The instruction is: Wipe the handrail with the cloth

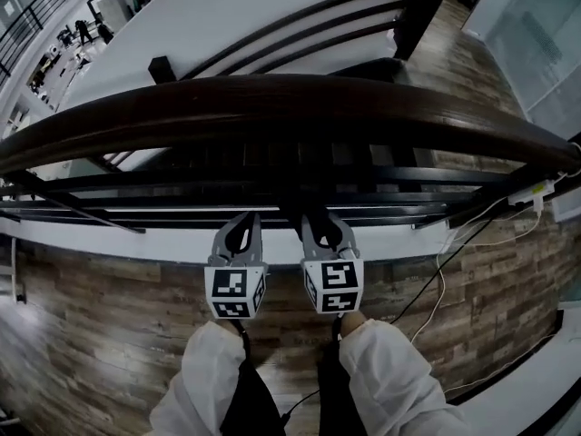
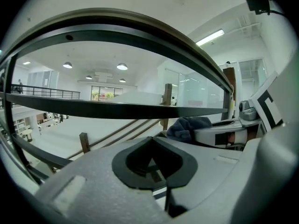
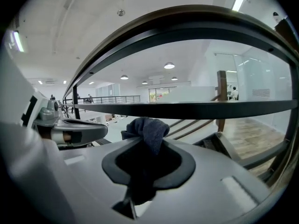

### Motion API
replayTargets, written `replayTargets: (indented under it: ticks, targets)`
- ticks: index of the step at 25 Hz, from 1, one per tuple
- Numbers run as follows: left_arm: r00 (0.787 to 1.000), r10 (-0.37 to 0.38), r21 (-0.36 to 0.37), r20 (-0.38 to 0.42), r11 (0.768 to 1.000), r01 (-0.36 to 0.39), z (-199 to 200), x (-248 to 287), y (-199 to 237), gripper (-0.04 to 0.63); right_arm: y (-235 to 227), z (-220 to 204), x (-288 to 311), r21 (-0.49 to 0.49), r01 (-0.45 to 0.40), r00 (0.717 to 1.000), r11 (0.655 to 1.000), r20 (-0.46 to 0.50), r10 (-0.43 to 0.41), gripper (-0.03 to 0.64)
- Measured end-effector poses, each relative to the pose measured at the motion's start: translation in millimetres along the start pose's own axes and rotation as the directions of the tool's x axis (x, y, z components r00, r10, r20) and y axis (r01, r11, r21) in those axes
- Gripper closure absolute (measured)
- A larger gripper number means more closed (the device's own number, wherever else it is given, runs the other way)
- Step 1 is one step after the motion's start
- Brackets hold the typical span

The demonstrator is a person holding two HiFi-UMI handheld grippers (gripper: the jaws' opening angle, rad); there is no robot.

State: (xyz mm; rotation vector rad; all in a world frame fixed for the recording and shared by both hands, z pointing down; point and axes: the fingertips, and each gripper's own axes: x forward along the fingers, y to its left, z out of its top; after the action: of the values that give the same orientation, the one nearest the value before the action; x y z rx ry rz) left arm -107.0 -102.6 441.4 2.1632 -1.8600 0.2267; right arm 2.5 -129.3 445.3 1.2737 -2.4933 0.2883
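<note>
Right gripper [image 3: 147,141] clamped on cloth [image 3: 148,129], below the handrail [image 1: 272,107], not touching it; left gripper [image 2: 152,143] jaws together, empty. Only a small tuft pokes out (rest bunched behind), so bare jaws may scrape the wood.

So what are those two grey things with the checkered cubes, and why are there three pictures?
They are tongs: a person in white sleeves holds one pair in each hand. The cubes belong to them. One picture comes from a camera on the person's head, looking down at the dark handrail and wooden floor. The other two come from cameras riding on the tongs. The left tongs are shut and empty. The right tongs are shut on a dark blue cloth, not yet on the handrail.
</note>
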Motion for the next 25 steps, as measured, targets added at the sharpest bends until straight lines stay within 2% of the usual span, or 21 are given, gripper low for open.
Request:
replayTargets:
  ticks: [7,13,18,25]
  targets:
    - [0.986,0.169,-0.039,-0.001,0.985,-0.169,-25,-76,145,0.597,157,6,60,-0.043,-0.174,0.985,0.984,0.005,0.174,0.551]
    - [0.952,0.307,-0.083,-0.015,0.948,-0.307,-52,-157,251,0.597,289,-5,83,-0.084,-0.318,0.948,0.945,-0.030,0.316,0.551]
    - [0.929,0.368,-0.115,-0.032,0.922,-0.369,-84,-199,326,0.597,375,-26,114,-0.096,-0.383,0.923,0.919,-0.070,0.378,0.549]
    - [0.911,0.411,-0.140,-0.040,0.900,-0.413,-117,-229,402,0.597,456,-48,155,-0.106,-0.430,0.901,0.896,-0.104,0.420,0.551]
